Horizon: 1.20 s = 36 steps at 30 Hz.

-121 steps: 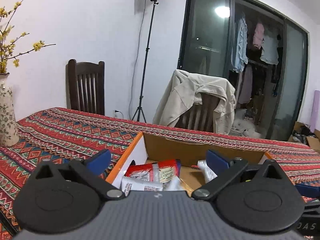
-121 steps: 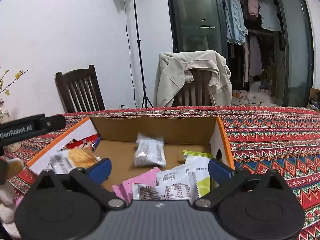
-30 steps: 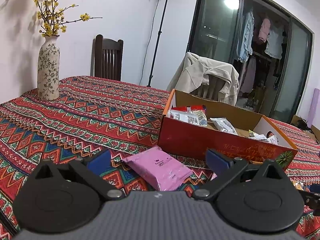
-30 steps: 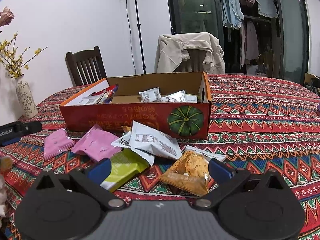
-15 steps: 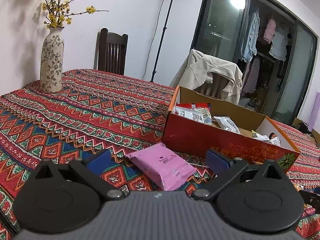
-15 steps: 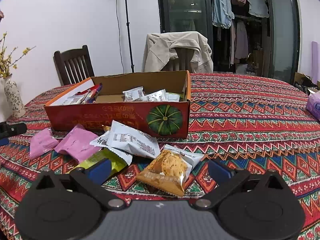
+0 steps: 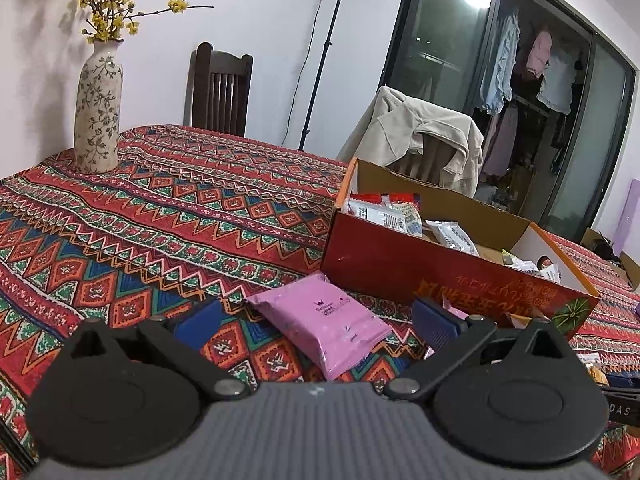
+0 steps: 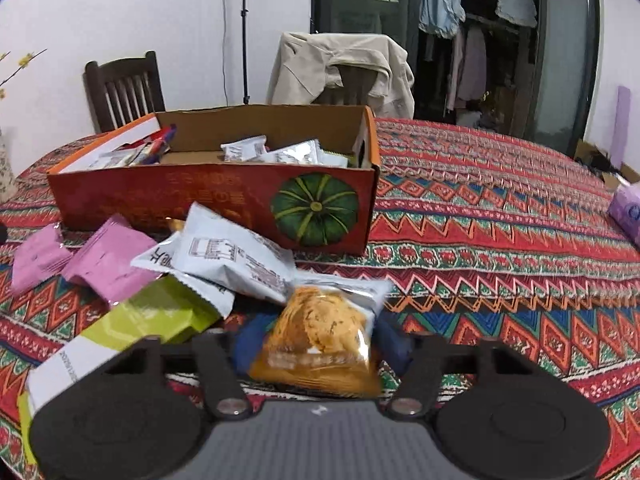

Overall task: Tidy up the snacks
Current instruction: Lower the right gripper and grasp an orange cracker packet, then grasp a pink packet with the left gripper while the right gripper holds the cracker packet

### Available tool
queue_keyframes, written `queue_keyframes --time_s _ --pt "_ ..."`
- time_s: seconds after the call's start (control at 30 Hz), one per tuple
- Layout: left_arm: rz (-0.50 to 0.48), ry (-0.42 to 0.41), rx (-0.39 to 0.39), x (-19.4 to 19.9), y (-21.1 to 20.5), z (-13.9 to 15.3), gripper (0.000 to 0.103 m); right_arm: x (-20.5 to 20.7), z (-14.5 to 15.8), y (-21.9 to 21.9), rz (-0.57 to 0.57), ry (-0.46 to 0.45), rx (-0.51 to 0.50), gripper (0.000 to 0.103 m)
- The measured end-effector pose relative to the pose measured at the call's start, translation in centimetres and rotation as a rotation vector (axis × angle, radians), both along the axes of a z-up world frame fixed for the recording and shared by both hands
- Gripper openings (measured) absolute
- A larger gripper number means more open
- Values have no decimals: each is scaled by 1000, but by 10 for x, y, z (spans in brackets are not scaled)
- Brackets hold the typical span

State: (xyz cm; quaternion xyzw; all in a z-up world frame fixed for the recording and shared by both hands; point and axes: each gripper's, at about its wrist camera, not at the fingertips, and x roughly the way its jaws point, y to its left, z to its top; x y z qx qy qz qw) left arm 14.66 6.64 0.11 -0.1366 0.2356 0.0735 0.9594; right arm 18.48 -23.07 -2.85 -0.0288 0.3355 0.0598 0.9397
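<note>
Grasp step: right tool closing, pads against orange cookie packet on counter before box; left tool open, straddling pink packet; next: lift, carry to box.

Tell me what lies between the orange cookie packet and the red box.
Right wrist view: white snack packets lie between the orange cookie packet and red box.

Flowered vase on patterned tablecloth; jacket-draped chair behind.
</note>
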Motion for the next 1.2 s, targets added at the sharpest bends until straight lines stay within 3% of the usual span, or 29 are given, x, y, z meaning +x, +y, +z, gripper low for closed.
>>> queue_keyframes --time_s 0.13,0.37,0.83,0.97,1.2 --pt "0 3 -2 0 0 0 103 -9 1 -1 -3 -39 3 44" --pt "9 -5 3 -1 0 1 103 -23 10 -6 -17 -163 41 43" --pt "29 44 24 3 -2 4 103 -33 13 -6 22 -205 79 43" --pt "21 59 88 6 -4 12 103 -34 15 -9 34 -208 96 43" --pt "-25 166 134 31 -5 6 103 -35 16 -12 47 -210 127 43"
